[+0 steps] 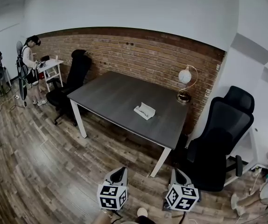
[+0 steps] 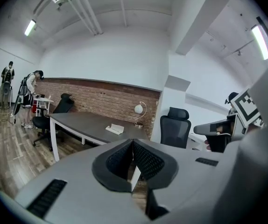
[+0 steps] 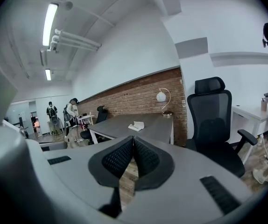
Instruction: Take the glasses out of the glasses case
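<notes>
glasses case [image 1: 144, 111]: white, right of middle on grey surface [image 1: 106, 94], well apart from both grippers | left gripper [image 2: 133, 146]: pressed together, empty | right gripper [image 3: 133, 141]: same | judged: case light, stiff shell, steady by its body; glasses fragile, take frame, not lenses

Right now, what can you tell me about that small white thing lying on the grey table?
It is the glasses case, small, white and roughly rectangular. It seems to lie open, with a thin dark shape inside, too small to identify. It rests flat on the dark grey table, alone, toward the end where the globe lamp stands. Nothing but the tabletop touches it.
</notes>
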Action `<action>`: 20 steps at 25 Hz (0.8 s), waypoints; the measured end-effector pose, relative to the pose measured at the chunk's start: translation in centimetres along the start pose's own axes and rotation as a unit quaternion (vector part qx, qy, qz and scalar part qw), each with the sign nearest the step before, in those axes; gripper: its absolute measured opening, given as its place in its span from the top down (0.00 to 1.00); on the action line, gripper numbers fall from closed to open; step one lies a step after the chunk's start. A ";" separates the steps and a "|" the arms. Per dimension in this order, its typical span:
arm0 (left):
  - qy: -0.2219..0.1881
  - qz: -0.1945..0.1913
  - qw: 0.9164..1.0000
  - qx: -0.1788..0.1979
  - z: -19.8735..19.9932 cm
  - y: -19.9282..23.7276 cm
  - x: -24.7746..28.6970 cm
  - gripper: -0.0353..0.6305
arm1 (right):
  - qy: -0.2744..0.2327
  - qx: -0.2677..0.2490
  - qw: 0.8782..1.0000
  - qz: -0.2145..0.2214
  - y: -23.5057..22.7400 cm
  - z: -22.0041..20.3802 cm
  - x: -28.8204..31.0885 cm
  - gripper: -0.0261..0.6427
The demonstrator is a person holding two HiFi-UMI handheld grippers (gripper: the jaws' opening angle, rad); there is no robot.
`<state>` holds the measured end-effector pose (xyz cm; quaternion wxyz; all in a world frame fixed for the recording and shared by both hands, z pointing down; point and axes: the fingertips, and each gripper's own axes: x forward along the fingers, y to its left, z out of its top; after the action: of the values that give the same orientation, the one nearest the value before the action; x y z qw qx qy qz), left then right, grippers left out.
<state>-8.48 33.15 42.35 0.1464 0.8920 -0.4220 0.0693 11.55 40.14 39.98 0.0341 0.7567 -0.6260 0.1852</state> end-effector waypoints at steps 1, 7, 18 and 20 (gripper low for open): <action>0.002 0.000 1.000 -0.001 -0.2 0.1 0.3 0.92 | 0.000 0.001 1.000 -0.001 -0.1 -0.1 0.3 0.91; 0.008 0.004 1.000 -0.004 -0.2 1.3 3.4 0.92 | 0.012 0.004 1.000 -0.004 -1.1 -0.3 3.7 0.91; 0.013 0.007 1.000 0.017 3.0 3.9 13.0 0.92 | 0.016 0.030 0.999 0.012 -3.2 2.4 14.7 0.91; 0.013 0.010 1.000 0.018 3.7 4.4 14.7 0.92 | 0.018 0.031 0.999 0.018 -3.4 3.2 16.6 0.91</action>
<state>-2.61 18.57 43.36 0.1349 0.8893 -0.4277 0.0895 17.99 24.40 42.94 0.0182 0.7426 -0.6328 0.2186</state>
